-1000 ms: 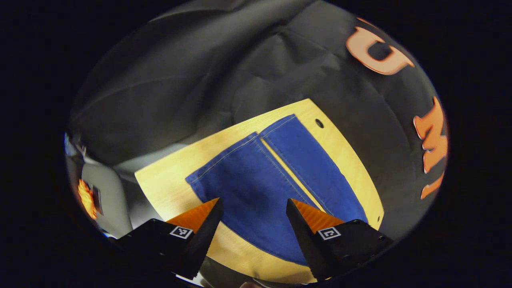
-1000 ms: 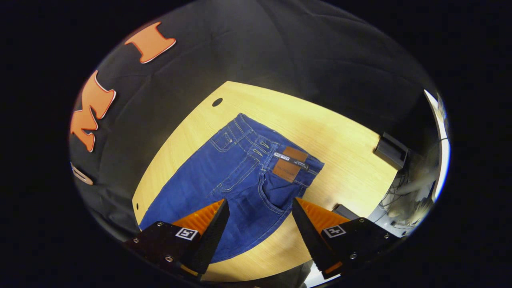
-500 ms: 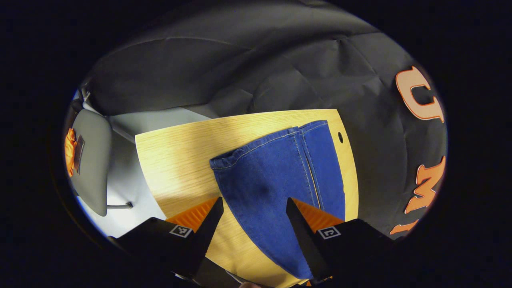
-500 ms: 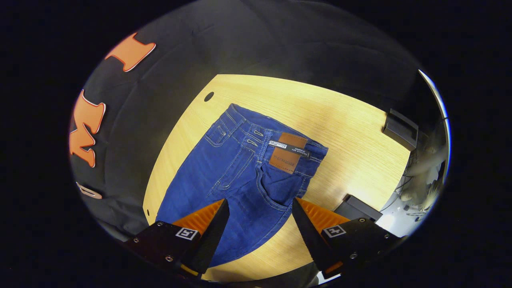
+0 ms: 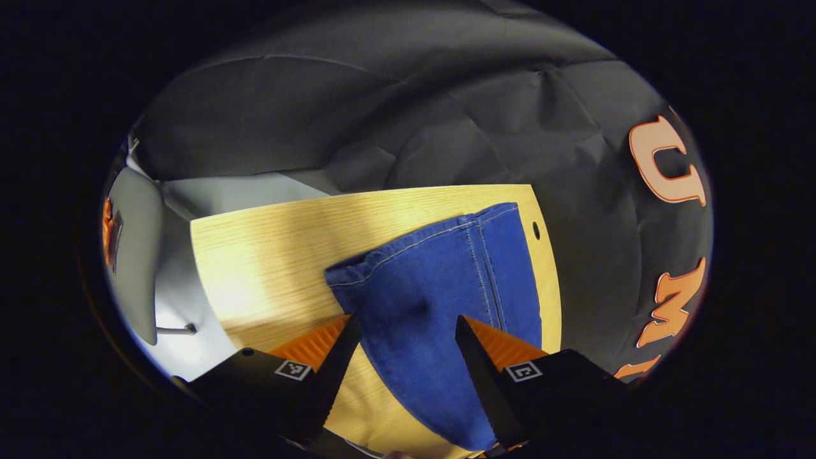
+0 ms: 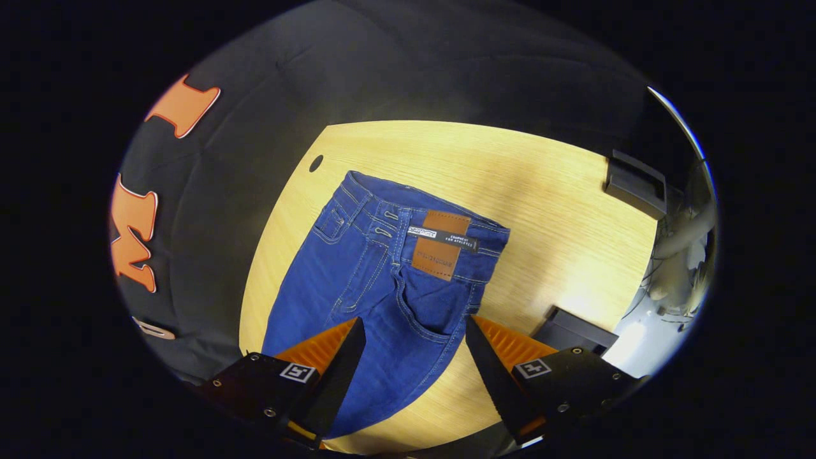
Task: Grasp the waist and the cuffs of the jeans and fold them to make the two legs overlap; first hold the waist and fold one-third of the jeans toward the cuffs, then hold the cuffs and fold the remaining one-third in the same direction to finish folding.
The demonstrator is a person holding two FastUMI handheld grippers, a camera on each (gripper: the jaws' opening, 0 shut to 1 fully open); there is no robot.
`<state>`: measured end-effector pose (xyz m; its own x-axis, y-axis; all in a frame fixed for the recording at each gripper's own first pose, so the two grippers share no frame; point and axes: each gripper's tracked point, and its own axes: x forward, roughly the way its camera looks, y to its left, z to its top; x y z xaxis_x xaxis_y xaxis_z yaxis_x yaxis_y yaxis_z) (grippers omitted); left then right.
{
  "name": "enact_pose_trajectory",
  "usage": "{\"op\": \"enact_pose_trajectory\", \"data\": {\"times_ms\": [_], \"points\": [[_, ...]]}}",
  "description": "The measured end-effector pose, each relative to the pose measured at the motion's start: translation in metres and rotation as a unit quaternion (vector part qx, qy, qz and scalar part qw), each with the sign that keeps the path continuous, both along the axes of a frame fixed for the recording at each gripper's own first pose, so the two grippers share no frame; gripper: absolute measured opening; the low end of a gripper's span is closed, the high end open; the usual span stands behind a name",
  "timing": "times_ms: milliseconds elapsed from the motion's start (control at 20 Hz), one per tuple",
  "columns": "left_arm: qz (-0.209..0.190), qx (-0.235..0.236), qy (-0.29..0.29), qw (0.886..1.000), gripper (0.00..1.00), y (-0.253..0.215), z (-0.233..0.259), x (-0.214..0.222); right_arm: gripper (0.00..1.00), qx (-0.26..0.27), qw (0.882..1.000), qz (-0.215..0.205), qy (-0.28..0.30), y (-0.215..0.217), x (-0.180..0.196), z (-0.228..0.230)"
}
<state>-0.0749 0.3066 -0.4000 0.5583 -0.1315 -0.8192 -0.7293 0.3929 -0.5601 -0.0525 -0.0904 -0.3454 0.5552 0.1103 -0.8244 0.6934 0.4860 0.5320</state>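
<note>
Left hand-held gripper (image 5: 403, 338) hangs above the leg end of the jeans (image 5: 440, 299), its two fingers spread wide with nothing between them. From its view I see the cuffs (image 5: 421, 241) lying flat on the wooden bench (image 5: 268, 255), the two legs side by side, close to the bench's far edge. My right hand-held gripper (image 6: 411, 341) is just as wide open and empty, poised over the waist end. From the right gripper view the waistband (image 6: 421, 210) with its brown leather patch (image 6: 440, 245) faces up, and a dark block (image 6: 570, 328) sits near the bench's right edge.
</note>
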Motion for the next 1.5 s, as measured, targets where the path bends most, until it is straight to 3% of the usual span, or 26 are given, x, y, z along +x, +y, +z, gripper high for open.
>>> {"op": "enact_pose_trajectory", "data": {"times_ms": [150,350,550,800,900,1000,1150,1250,1300,1500], "points": [[-0.019,0.005,-0.010,1.000,0.91,-0.001,-0.003,0.017,0.98,0.018,1.000,-0.008,-0.005,0.007,0.002,-0.002],[-0.077,0.002,0.002,0.997,0.89,-0.006,-0.003,0.018,0.98,0.024,1.000,-0.011,-0.005,0.008,0.002,-0.001],[-0.063,-0.030,-0.004,0.998,0.88,0.001,-0.005,0.027,0.98,0.023,1.000,-0.014,-0.013,0.006,0.009,0.001],[-0.075,-0.032,-0.007,0.997,0.86,0.007,-0.014,0.035,0.98,0.028,0.999,-0.018,-0.010,0.007,0.018,-0.001],[-0.081,-0.022,0.004,0.996,0.72,0.002,-0.021,0.042,0.98,0.029,0.999,-0.013,-0.006,0.009,0.019,-0.004],[-0.088,-0.003,0.035,0.995,0.66,0.002,-0.027,0.039,0.98,0.028,1.000,-0.015,-0.004,0.010,0.019,-0.006],[-0.086,0.007,0.050,0.995,0.13,0.004,-0.031,0.041,0.98,0.032,0.999,-0.017,-0.007,0.010,0.018,-0.007],[-0.082,0.013,0.043,0.996,0.14,0.007,-0.019,0.030,0.98,0.036,0.999,-0.022,-0.007,0.006,0.013,-0.006],[-0.080,0.016,0.041,0.996,0.03,0.006,-0.033,0.042,0.98,0.040,0.999,-0.025,-0.006,0.004,0.010,-0.006],[-0.081,0.029,0.040,0.995,0.05,0.009,-0.028,0.036,0.97,0.043,0.998,-0.038,0.005,-0.006,-0.009,-0.013]]}}
